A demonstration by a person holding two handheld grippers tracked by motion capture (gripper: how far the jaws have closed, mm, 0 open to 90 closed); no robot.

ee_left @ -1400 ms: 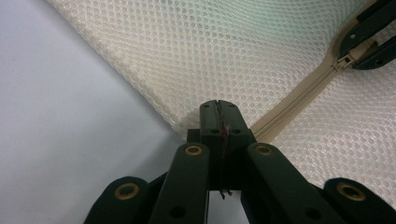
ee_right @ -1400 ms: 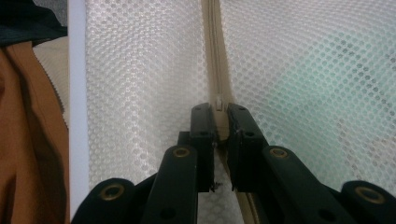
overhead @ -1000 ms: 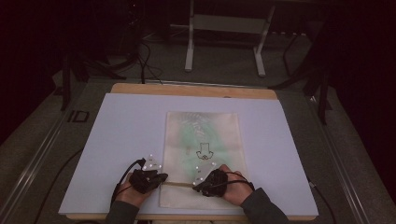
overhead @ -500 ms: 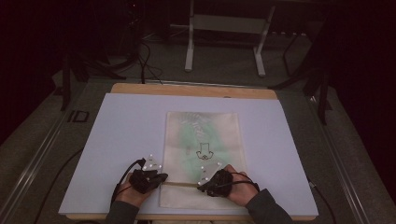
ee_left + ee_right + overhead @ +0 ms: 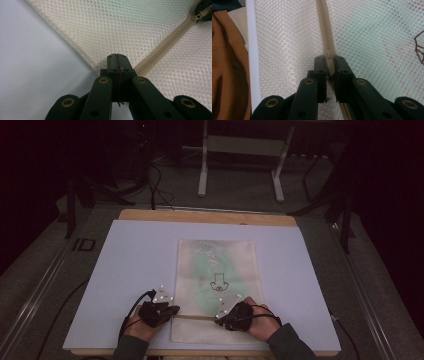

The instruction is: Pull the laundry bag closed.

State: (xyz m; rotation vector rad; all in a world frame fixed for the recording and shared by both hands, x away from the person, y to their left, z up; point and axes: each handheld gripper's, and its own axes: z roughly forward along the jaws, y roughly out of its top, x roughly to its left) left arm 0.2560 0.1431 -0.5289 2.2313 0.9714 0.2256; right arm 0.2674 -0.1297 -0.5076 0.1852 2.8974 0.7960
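**Zipping the mesh bag: hold the corner, draw the slider along the teeth**

The left gripper [image 5: 117, 65] has its fingers pressed together on the left near corner of the mesh bag [image 5: 216, 270], right where the zipper [image 5: 165, 47] ends. The right gripper [image 5: 329, 65] pinches the zipper slider [image 5: 329, 54] between its 2 fingers, a little way right along the same zipper line. Seen from the high view, both hands sit at the near end of the bag, which lies flat in the middle of the white worktop [image 5: 125, 260], its long side running from near to far (something green shows through the mesh).

To do this step well, I judge the left grip should stay put as an anchor so the fabric keeps taut. The right hand should pull in line with the zipper tape, low and level, not lifting, or the mesh could bunch and the slider jam. A slipping pinch is the main risk.
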